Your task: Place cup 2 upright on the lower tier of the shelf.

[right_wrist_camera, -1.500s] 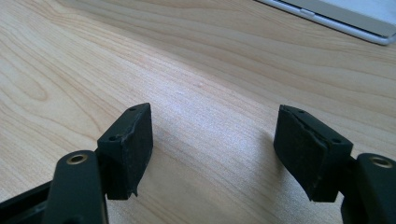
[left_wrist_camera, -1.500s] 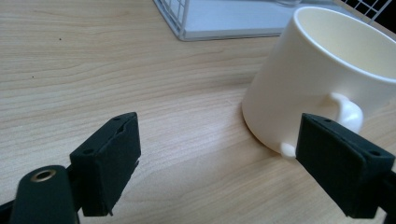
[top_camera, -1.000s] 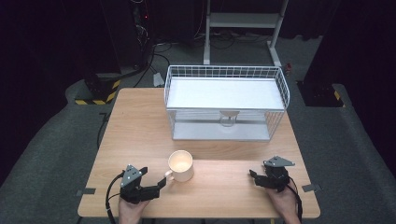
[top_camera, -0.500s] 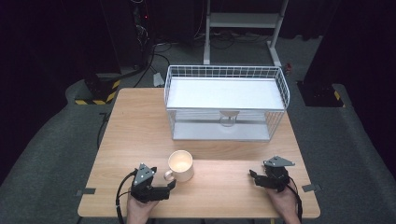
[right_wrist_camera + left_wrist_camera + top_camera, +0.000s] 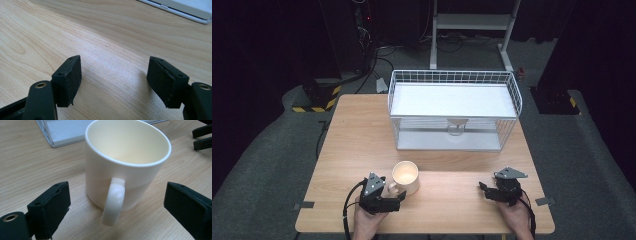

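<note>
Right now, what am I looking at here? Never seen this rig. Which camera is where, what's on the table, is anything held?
A person holds a two-jaw gripper in each hand. The high view looks down on the wooden table; each gripper view looks along that gripper's own black jaws. A cream mug and a white wire basket stand on the table. The left gripper has just been opening, its jaws either side of the mug's handle without touching. The right gripper is open over bare wood. Nothing is held.
</note>
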`<state>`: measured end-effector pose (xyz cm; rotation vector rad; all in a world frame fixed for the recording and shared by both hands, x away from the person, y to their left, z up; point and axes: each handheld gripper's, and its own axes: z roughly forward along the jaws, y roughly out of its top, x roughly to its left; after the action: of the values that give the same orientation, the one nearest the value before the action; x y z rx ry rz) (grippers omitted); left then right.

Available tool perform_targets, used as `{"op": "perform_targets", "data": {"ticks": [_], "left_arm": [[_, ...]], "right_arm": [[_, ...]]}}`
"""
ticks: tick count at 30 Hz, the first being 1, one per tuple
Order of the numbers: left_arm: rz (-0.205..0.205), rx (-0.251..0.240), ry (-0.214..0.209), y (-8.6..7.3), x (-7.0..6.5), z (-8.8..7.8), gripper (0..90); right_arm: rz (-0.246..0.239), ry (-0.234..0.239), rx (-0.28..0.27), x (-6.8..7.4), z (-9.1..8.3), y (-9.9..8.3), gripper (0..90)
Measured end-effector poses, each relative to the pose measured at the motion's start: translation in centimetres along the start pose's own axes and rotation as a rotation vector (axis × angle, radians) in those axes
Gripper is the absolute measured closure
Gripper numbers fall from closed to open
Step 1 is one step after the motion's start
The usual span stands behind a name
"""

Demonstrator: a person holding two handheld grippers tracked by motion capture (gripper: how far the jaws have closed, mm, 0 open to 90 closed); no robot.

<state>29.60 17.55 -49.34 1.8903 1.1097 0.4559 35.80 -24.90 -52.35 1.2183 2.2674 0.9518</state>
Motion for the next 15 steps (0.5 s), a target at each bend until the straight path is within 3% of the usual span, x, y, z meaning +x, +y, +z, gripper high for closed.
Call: {"op": "perform_targets", "data": {"ticks": [15], "left_arm": [[0.048,0.018,-0.004,1.1,-0.7,1.7,4.8]], "right_arm": [[0.005,-0.004,0.001,0.0,0.0,0.0,28.0]]}}
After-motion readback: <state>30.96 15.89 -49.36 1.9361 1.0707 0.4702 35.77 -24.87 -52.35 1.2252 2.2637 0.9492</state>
